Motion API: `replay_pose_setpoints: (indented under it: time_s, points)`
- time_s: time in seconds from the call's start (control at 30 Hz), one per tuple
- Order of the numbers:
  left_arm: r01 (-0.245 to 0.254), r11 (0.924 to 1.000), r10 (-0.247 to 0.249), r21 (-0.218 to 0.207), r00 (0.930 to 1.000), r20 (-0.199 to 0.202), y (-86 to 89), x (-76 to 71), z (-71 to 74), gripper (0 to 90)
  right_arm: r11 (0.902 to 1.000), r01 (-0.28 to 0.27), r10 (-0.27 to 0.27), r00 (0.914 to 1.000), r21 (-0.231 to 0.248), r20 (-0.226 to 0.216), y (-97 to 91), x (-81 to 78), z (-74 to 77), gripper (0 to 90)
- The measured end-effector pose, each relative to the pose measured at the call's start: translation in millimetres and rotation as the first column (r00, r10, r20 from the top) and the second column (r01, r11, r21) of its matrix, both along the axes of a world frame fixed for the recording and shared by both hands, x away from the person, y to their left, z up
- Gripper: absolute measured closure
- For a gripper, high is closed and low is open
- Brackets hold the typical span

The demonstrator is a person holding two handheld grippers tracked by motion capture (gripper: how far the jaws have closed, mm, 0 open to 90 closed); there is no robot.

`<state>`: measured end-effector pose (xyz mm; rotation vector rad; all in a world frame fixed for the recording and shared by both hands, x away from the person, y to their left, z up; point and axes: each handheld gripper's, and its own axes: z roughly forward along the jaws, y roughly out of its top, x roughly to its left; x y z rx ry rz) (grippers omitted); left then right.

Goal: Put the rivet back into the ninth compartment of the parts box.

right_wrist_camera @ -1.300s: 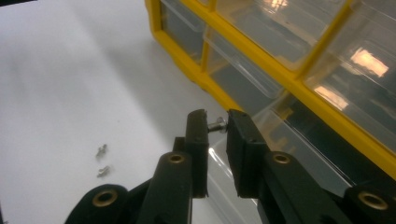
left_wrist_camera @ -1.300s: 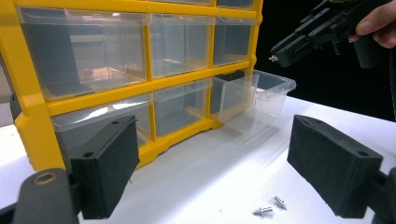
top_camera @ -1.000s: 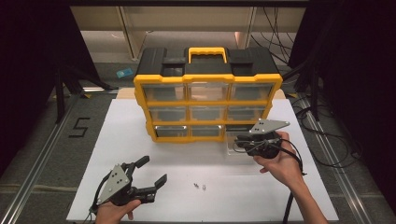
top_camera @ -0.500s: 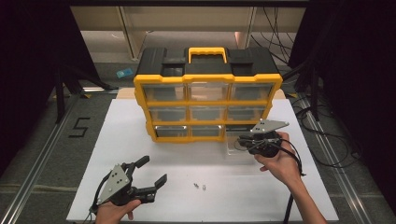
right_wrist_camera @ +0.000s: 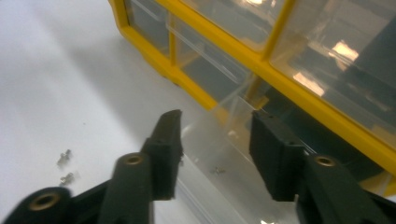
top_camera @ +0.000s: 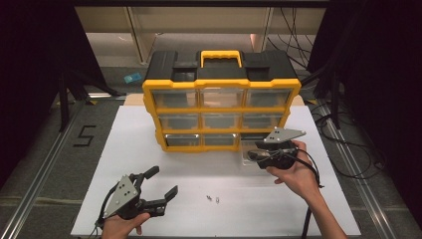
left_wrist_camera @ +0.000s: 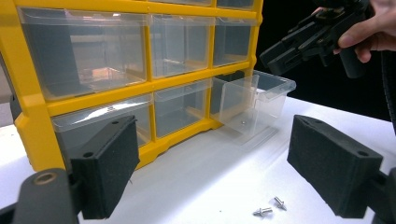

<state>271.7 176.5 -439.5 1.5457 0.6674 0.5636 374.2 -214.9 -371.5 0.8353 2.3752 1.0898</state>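
Yellow-and-black organizer (top_camera: 221, 107) sits centre frame in the high view, on the white table (top_camera: 149, 149). Its lower-right clear drawer (left_wrist_camera: 254, 105) is pulled out, one small screw (right_wrist_camera: 217, 171) lying inside it. Right gripper (right_wrist_camera: 215, 140) hangs over that drawer, right of centre in the high view: jaws have just been opening, now parted about halfway, nothing pinched between them. Left gripper (top_camera: 159, 186), lower left of the high view: jaws spread wide, empty. Two loose screws (top_camera: 213, 199) lie on the table, lower centre.
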Motion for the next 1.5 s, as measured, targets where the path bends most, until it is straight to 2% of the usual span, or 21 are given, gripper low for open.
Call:
replay_pose_setpoints:
  time_s: [0.13, 0.2, 0.3, 0.5, 0.6, 0.63, 0.73, 0.77, 0.9, 0.93, 0.97, 1.0, 1.07, 1.1, 1.17, 1.23, 1.33, 1.4, 1.43, 1.47, 1.5]
  points:
    - [-0.001, 1.0, 0.001, 0.0, 1.0, 0.002, 0.2, 0.2, 0.0, 16.0, 0.9992, -0.039, 0.039, 0.9991, 0.012, 0.018, 11.4, -6.6, 5.5, 42.8]
    - [-0.001, 1.0, 0.001, 0.0, 1.0, 0.0, 0.2, 0.0, 0.0, 16.0, 0.9992, -0.038, 0.038, 0.9991, 0.011, 0.022, 13.1, -8.0, 6.5, 41.5]
    - [-0.001, 1.0, 0.001, 0.0, 1.0, 0.001, 0.2, 0.1, 0.1, 16.0, 0.9978, -0.066, 0.066, 0.9977, 0.011, 0.02, 21.0, -12.8, 8.3, 38.2]
    - [0.0, 1.0, 0.0, 0.002, 1.0, 0.004, 0.6, 0.2, 0.3, 16.0, 0.9885, -0.151, 0.151, 0.9882, -0.012, 0.025, 39.7, -22.8, 8.7, 35.2]
    - [-0.002, 1.0, 0.002, -0.002, 1.0, 0.003, 0.5, 0.3, 0.3, 16.0, 0.9795, -0.198, 0.199, 0.9801, -0.036, 0.005, 51.0, -28.7, 6.0, 32.5]
    - [-0.001, 1.0, 0.001, 0.002, 1.0, 0.007, 0.8, 0.5, 0.4, 16.0, 0.9795, -0.198, 0.199, 0.9801, -0.036, 0.005, 51.0, -28.7, 6.0, 32.5]
    - [0.0, 1.0, 0.0, 0.0, 1.0, 0.003, 0.6, 0.1, 0.3, 16.0, 0.9685, -0.24, 0.24, 0.9708, -0.066, -0.014, 62.3, -34.0, 0.1, 32.5]
    - [-0.002, 1.0, 0.002, 0.001, 1.0, 0.004, 0.6, 0.3, 0.3, 16.0, 0.9685, -0.24, 0.24, 0.9708, -0.066, -0.014, 62.3, -34.0, 0.1, 32.5]
    - [0.0, 1.0, 0.0, 0.002, 1.0, 0.003, 0.6, 0.1, 0.2, 16.0, 0.9537, -0.282, 0.278, 0.9594, -0.106, -0.046, 71.6, -38.0, -6.4, 32.4]
    - [-0.001, 1.0, 0.001, 0.001, 1.0, 0.003, 0.6, 0.3, 0.2, 16.0, 0.9539, -0.279, 0.276, 0.9601, -0.11, -0.047, 74.4, -39.0, -9.1, 32.4]
    - [-0.002, 1.0, 0.002, 0.002, 1.0, 0.005, 0.7, 0.4, 0.2, 16.0, 0.9491, -0.291, 0.287, 0.9568, -0.122, -0.046, 76.4, -38.9, -11.5, 32.5]
    - [-0.001, 1.0, 0.001, 0.002, 1.0, 0.005, 0.6, 0.3, 0.2, 16.0, 0.9435, -0.3, 0.292, 0.9538, -0.142, -0.07, 80.9, -40.8, -16.0, 32.5]
    - [-0.001, 1.0, 0.001, 0.003, 1.0, 0.003, 0.6, 0.0, 0.2, 16.0, 0.9407, -0.305, 0.297, 0.952, -0.149, -0.075, 82.5, -40.9, -18.0, 32.6]
    - [-0.001, 1.0, 0.001, 0.002, 1.0, 0.003, 0.5, 0.1, 0.2, 16.0, 0.9343, -0.319, 0.307, 0.9467, -0.158, -0.099, 86.3, -42.0, -23.1, 32.8]
    - [-0.001, 1.0, 0.001, 0.002, 1.0, 0.004, 0.5, 0.3, 0.2, 16.0, 0.9318, -0.322, 0.307, 0.9454, -0.168, -0.108, 88.3, -42.3, -25.9, 32.8]
    - [-0.001, 1.0, 0.001, 0.003, 1.0, 0.004, 0.6, 0.1, 0.2, 16.0, 0.9231, -0.337, 0.317, 0.9397, -0.186, -0.128, 91.9, -42.2, -32.6, 32.9]
    - [-0.002, 1.0, 0.002, 0.003, 1.0, 0.005, 0.7, 0.4, 0.2, 16.0, 0.9174, -0.341, 0.312, 0.9367, -0.206, -0.158, 95.8, -41.4, -42.4, 32.9]
    - [-0.001, 1.0, 0.001, 0.002, 1.0, 0.004, 0.6, 0.1, 0.2, 16.0, 0.9084, -0.352, 0.315, 0.9315, -0.226, -0.181, 97.7, -41.0, -48.2, 32.9]
    - [-0.001, 1.0, 0.001, 0.001, 1.0, 0.004, 0.7, 0.2, 0.3, 16.0, 0.9072, -0.35, 0.313, 0.9325, -0.234, -0.181, 98.4, -40.7, -50.4, 32.9]
    - [-0.002, 1.0, 0.002, -0.002, 1.0, 0.002, 0.5, 0.2, 0.2, 16.0, 0.904, -0.358, 0.316, 0.9279, -0.234, -0.198, 99.3, -40.4, -53.0, 32.9]
    - [-0.002, 1.0, 0.002, -0.001, 1.0, 0.003, 0.5, 0.3, 0.1, 16.0, 0.9041, -0.351, 0.31, 0.931, -0.243, -0.193, 100.1, -40.1, -55.1, 33.0]
